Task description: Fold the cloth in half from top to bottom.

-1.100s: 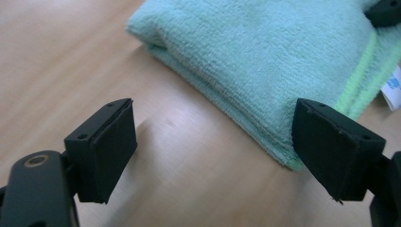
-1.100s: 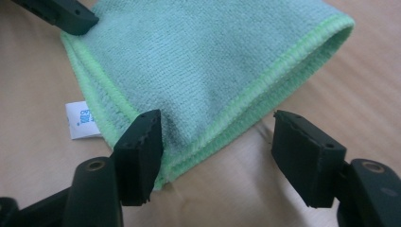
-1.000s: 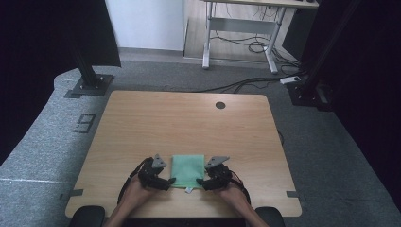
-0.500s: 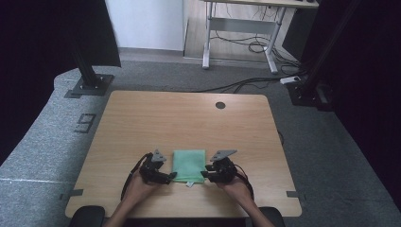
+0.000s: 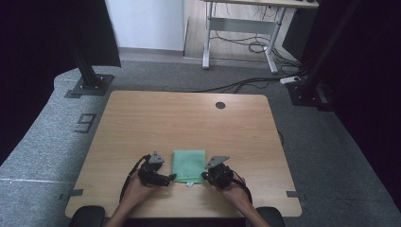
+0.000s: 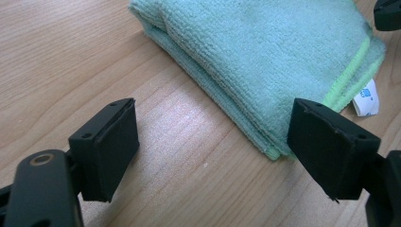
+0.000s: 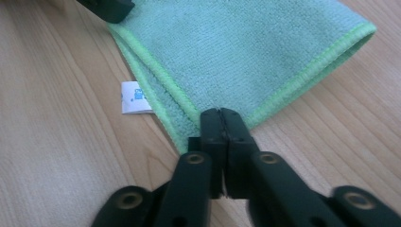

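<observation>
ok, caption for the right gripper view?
Right hand-held gripper shut on the corner of a folded green cloth on the wooden table.

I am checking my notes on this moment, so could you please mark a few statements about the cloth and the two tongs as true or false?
1. The right tongs are closed on a corner of the green cloth. True.
2. The left tongs are clamped on the cloth. False: their jaws stand apart, with the cloth's near corner just inside one jaw and bare table in the gap.
3. A small white label sticks out from the cloth's edge. True.
4. The cloth is spread out in a single layer. False: the left gripper view shows stacked folded layers along its edge.
5. The cloth lies at the far end of the table. False: it lies near the person's edge.
</observation>
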A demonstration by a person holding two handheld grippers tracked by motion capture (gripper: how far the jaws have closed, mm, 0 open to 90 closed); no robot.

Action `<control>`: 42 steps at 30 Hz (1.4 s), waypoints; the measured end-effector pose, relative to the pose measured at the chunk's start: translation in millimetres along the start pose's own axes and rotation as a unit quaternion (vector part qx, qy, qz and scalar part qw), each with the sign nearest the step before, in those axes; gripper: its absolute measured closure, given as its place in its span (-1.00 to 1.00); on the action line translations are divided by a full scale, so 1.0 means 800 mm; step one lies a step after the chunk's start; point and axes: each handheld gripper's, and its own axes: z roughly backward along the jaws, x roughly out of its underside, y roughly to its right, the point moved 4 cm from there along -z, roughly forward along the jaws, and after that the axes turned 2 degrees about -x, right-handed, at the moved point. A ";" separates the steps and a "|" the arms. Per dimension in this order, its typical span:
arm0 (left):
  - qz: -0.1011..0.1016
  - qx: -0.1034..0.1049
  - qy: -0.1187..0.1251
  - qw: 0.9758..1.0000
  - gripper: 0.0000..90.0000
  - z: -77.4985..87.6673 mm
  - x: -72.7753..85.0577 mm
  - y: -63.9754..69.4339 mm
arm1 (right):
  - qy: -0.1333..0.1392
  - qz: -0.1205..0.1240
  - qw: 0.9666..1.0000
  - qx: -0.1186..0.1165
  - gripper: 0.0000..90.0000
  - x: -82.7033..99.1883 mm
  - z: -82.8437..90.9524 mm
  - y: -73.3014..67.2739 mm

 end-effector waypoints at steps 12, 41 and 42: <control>-0.032 0.035 0.009 0.999 -0.68 0.000 -0.015 0.034 | -0.005 -0.004 1.000 0.002 0.93 0.006 -0.009 0.003; -0.049 0.016 -0.003 0.999 -0.68 -0.012 -0.019 0.041 | -0.005 -0.012 0.999 -0.029 0.95 0.012 -0.004 -0.019; -0.048 0.024 0.003 0.999 -0.68 -0.005 -0.021 0.040 | -0.006 -0.008 1.000 -0.024 0.94 0.012 -0.004 -0.019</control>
